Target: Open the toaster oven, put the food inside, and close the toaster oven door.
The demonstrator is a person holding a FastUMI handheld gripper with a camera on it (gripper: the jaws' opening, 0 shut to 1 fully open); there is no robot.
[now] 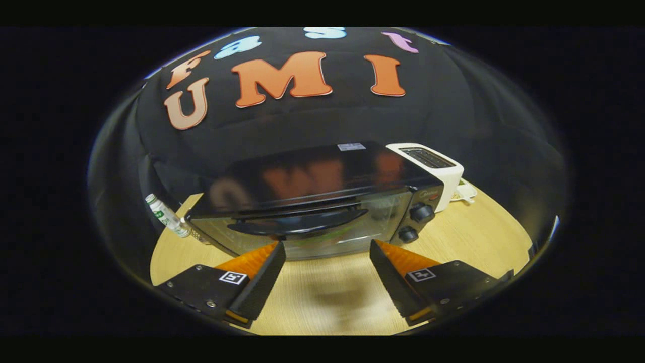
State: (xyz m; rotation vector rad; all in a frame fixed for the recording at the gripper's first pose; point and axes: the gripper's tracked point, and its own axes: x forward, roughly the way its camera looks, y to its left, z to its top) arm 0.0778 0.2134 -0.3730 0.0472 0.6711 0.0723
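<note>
Where pale wooden table [453, 237] meets black cloth wall [302, 121]: toaster oven [312, 201], perhaps shut; fingers [262, 272] apart, empty.

I can't read any text from here. The toaster oven [322, 201] carries a small pale sticker on its top and a script brand mark above its knobs, both too blurred. The bottle [166, 216] label is illegible too.

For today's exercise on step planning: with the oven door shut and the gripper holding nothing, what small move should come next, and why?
Probably ease the gripper forward and slightly up to the door handle. The toaster oven door looks closed, the open fingers hold nothing, and the handle lies just beyond them, so opening comes first.
</note>
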